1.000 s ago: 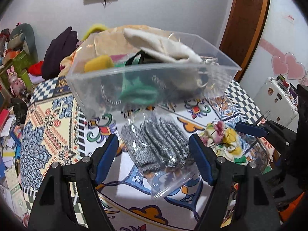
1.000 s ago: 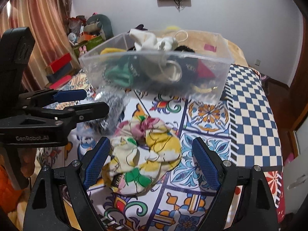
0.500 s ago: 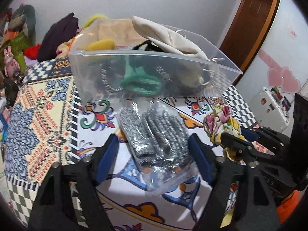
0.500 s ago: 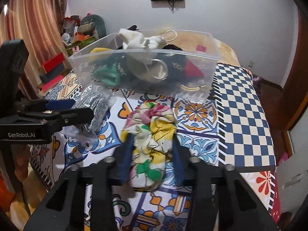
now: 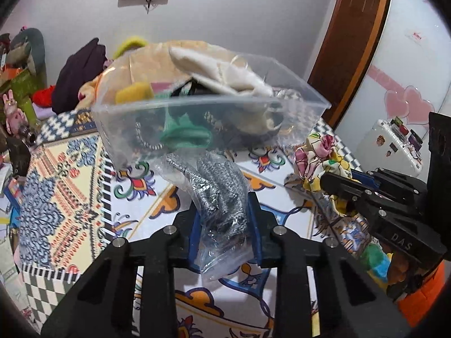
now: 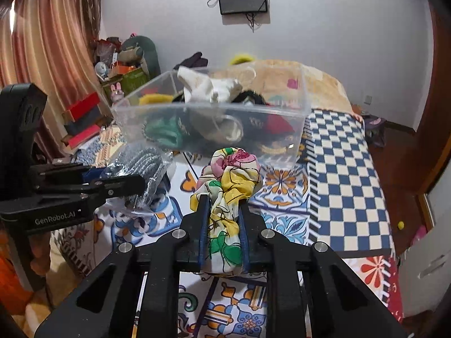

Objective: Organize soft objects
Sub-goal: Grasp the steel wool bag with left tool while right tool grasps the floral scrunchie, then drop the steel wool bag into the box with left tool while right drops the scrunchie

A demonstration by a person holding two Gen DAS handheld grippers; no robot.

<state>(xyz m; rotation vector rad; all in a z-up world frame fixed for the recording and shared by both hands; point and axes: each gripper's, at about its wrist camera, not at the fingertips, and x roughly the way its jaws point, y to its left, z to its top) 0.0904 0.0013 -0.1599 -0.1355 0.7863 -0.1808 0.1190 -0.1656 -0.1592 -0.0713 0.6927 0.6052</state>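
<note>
Two tools side by side, left tool [image 5: 224,225] clamping bagged grey gloves [image 5: 217,194], right tool [image 6: 224,233] clamping floral cloth [image 6: 228,194].

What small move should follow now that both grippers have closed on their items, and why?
Probably lift both toward the clear bin: the left gripper is shut on the bagged grey gloves, the right gripper on the floral cloth, and the bin already holds soft items.

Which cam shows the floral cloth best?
Right wrist: the floral cloth sits centred, clamped in the right gripper. Left wrist shows it only side-on at the right, partly hidden by that gripper.
</note>
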